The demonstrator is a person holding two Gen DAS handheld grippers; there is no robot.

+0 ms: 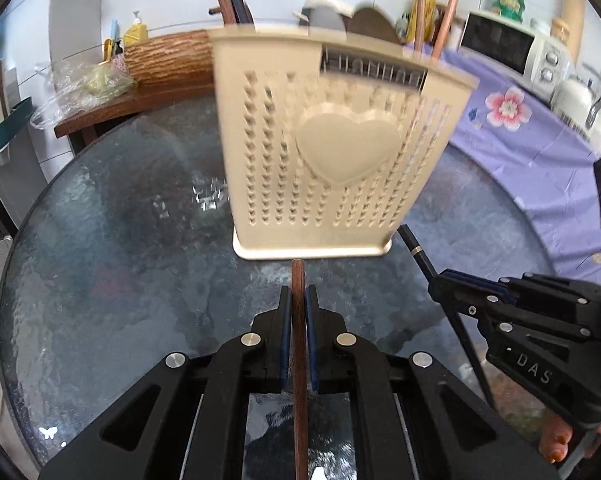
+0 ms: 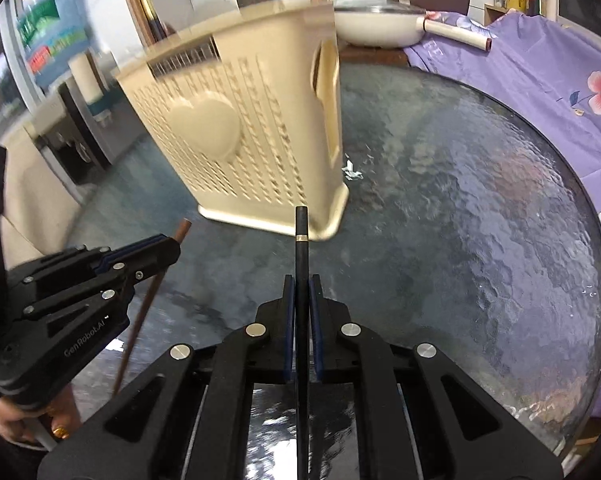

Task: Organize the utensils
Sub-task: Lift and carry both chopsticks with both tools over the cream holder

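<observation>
Two grippers each hold one chopstick above the glass table (image 1: 100, 280). Left gripper (image 1: 298, 300) pinches a brown chopstick (image 1: 298, 276); right gripper (image 2: 301, 292) pinches a black chopstick (image 2: 301, 232), near the tan basket (image 1: 332, 152).

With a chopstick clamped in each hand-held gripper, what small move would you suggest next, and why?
Probably lift both toward the beige holder's open top. The left hand-held gripper pinches a brown chopstick, the right hand-held gripper a black one, and both tips sit below its rim.
</observation>
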